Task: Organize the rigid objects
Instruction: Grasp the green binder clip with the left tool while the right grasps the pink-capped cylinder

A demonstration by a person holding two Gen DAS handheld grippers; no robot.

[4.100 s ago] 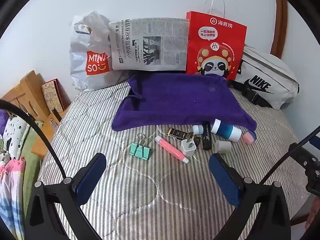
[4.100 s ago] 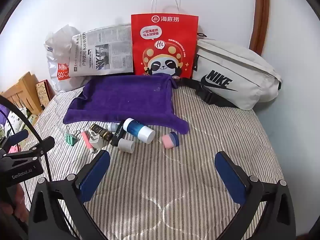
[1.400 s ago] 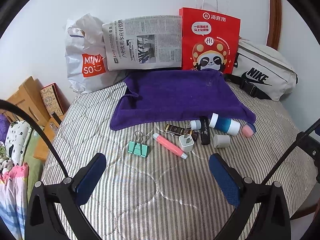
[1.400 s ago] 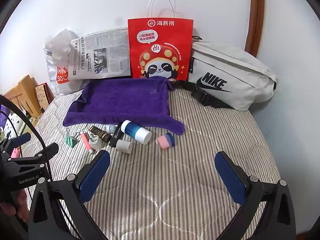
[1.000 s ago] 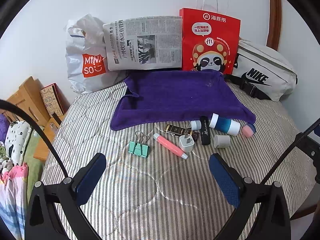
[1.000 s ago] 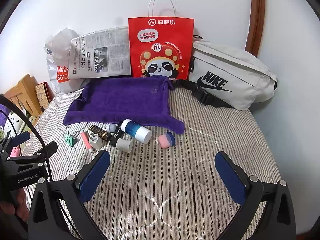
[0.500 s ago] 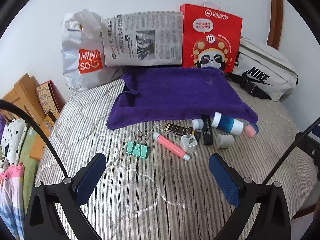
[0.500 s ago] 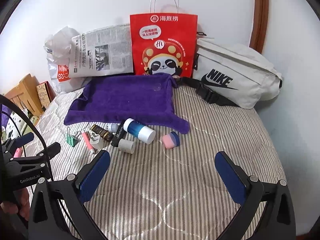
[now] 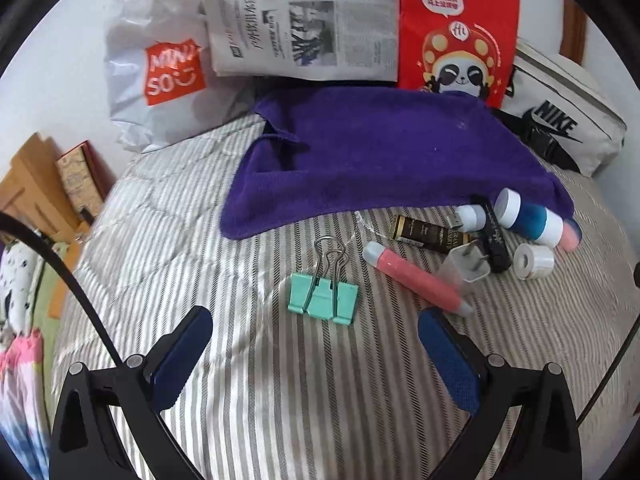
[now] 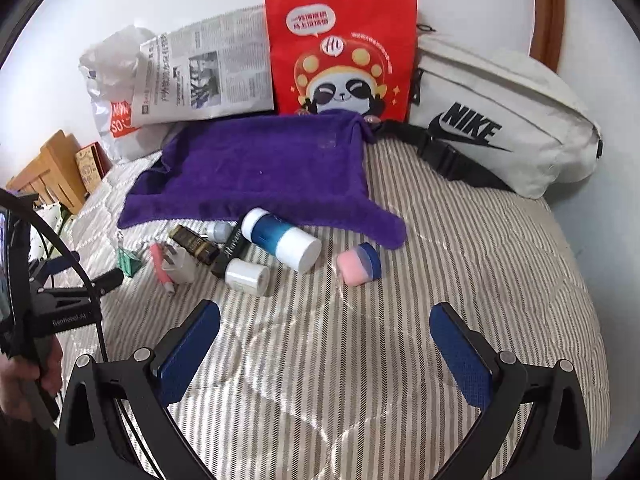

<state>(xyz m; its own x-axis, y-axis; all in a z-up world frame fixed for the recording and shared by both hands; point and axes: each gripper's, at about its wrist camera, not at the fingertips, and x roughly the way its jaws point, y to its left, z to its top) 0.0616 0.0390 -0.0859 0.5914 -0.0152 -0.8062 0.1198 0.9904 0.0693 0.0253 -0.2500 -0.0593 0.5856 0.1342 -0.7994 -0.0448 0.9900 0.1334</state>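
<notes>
Small objects lie on a striped bed in front of a purple towel (image 9: pixel 384 160): a teal binder clip (image 9: pixel 322 298), a pink tube (image 9: pixel 416 276), a white charger plug (image 9: pixel 470 266), a black-gold tube (image 9: pixel 428 234), a blue-white bottle (image 9: pixel 528 218), a white cap (image 9: pixel 534 261) and a pink-blue cap (image 10: pixel 359 262). My left gripper (image 9: pixel 316 354) is open, just short of the binder clip. My right gripper (image 10: pixel 326 346) is open, short of the white cap (image 10: pixel 247 276) and bottle (image 10: pixel 282 238).
A Miniso bag (image 9: pixel 160 64), a newspaper (image 9: pixel 308 28), a red panda bag (image 10: pixel 340 48) and a white Nike bag (image 10: pixel 496 124) stand along the wall behind the towel. Wooden furniture (image 9: pixel 32 184) is at the bed's left edge.
Both grippers have moved forward and lower toward the objects. The left one now sits close to the binder clip. Both stay open; no object has moved.
</notes>
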